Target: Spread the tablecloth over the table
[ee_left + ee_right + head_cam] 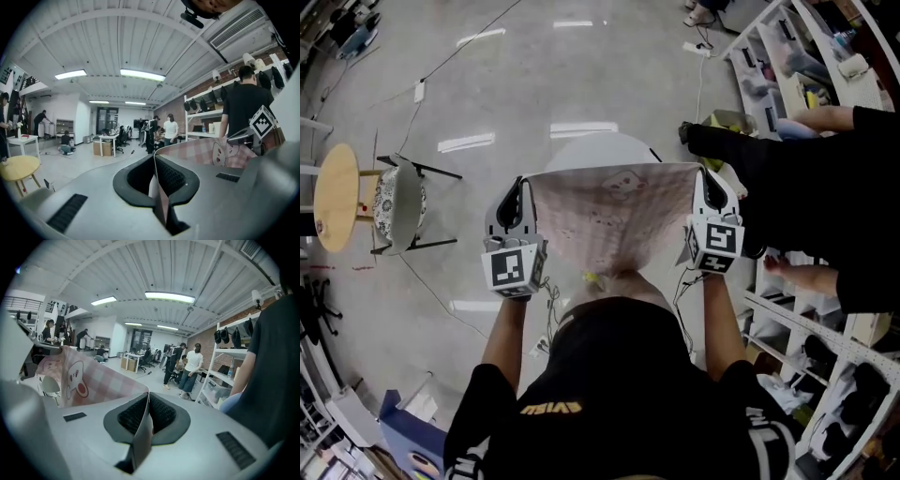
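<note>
Left gripper (522,189): clenched on one corner of the tablecloth (609,220). In the left gripper view the cloth's edge stands pinched between the pads (174,177). It sits centre-left in the head view.
Right gripper (705,184): likewise clamped on the opposite corner, with a fold of cloth trapped in the jaws. It sits centre-right.
Tablecloth: pink check with a cartoon print, stretched in the air between the two grippers at frame centre. Its lower part sags toward the person's body, and it is not yet laid.
Table (595,148): white and round. Only its far arc shows, above the cloth's top edge.
Step in hand: probably carrying the cloth out over the table.
Doing it well: hold both corners level and well apart so the leading edge stays taut, carry it past the far rim before lowering, and release neither grip until the cloth lies flat.
Risk: a bystander (806,178) in dark clothes stands near the right gripper, at the right edge.
Hidden: most of the tabletop lies under the cloth, and the trailing end disappears against the person's torso. Whether the cloth touches the table or sits centred cannot be told.
</note>
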Tool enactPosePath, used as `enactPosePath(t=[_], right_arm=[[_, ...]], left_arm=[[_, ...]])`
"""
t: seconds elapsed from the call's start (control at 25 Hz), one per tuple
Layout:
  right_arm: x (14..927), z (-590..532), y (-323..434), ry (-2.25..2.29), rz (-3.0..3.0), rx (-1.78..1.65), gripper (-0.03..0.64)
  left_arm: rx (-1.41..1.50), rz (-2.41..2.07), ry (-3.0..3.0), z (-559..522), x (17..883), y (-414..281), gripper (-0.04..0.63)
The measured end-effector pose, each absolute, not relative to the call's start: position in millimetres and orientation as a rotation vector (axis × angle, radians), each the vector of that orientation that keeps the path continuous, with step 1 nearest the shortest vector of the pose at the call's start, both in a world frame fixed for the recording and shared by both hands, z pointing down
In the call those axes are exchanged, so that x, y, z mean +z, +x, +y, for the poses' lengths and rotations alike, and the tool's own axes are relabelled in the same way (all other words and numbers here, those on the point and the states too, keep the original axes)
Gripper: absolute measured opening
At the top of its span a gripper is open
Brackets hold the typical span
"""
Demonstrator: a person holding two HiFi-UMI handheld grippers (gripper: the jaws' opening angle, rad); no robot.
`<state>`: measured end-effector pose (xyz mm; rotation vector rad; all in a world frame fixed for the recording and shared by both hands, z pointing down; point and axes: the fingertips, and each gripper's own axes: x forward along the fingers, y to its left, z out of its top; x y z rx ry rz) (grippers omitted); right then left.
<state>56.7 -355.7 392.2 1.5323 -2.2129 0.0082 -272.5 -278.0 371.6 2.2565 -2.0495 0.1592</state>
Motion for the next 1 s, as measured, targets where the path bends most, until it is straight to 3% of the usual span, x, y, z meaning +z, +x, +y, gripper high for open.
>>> enactPosePath(t=[1.0], right_arm=[[580,-638,-1,1.213,-2.153,-0.035,0.009]], left_arm=[[0.497,-1.978,1.987,-562,572,-324,0.018]])
